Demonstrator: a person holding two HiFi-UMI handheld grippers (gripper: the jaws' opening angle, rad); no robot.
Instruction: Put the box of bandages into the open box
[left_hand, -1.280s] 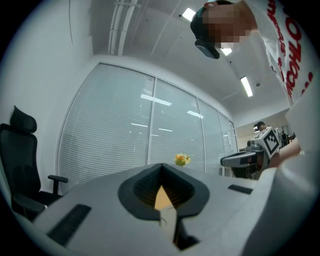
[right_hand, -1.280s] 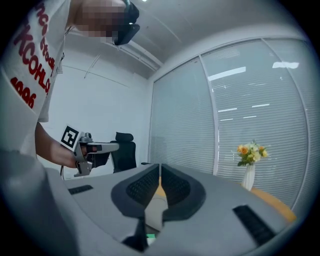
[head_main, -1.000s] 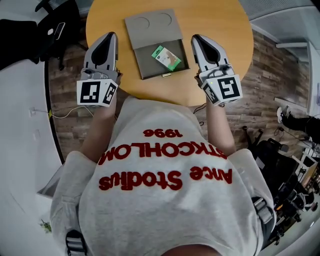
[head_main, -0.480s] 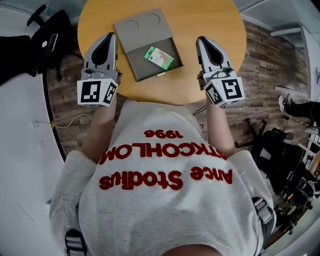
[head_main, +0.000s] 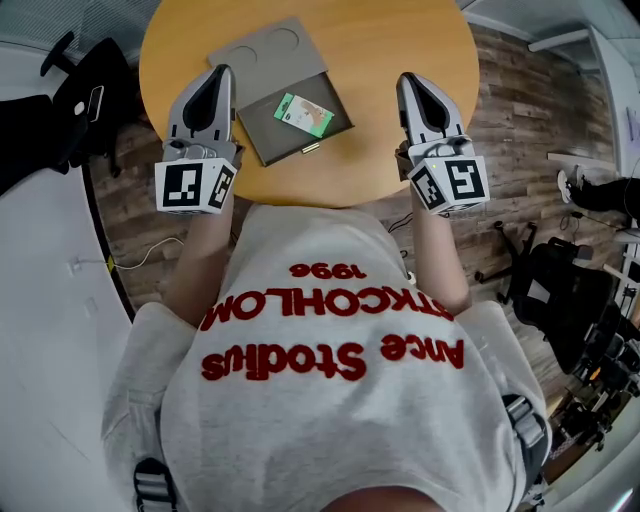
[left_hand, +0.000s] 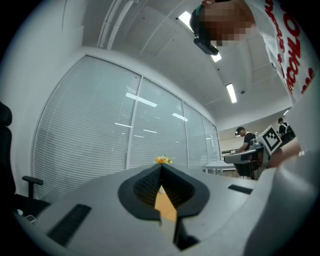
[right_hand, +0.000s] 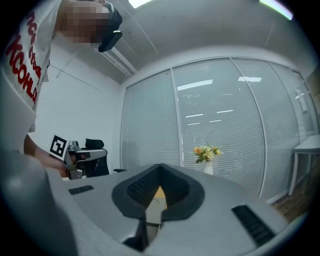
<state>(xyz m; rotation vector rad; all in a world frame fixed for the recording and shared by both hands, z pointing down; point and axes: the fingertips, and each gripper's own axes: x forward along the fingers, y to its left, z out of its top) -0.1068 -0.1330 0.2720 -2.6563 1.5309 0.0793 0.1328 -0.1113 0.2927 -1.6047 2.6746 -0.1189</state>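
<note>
The green and white box of bandages (head_main: 303, 114) lies inside the tray of the open grey box (head_main: 268, 140) on the round wooden table (head_main: 400, 40); the box's lid (head_main: 258, 52) is folded back behind it. Left of the grey box, my left gripper (head_main: 218, 72) is held over the table, shut and with nothing in it. My right gripper (head_main: 408, 78) is to the right of the box, also shut and empty. In the left gripper view the left gripper (left_hand: 161, 167) has its jaws meeting at the tip. The right gripper view shows the right gripper (right_hand: 160, 166) the same way.
A black office chair (head_main: 70, 90) stands left of the table, on the wood floor. More black chairs (head_main: 560, 290) stand at the right. A vase of flowers (right_hand: 206, 152) stands by the blinds, and a cable (head_main: 140, 255) lies on the floor at the left.
The table and the grey box have slid left and up in the head view. Both grippers stay shut beside the box, nearly where they were.
</note>
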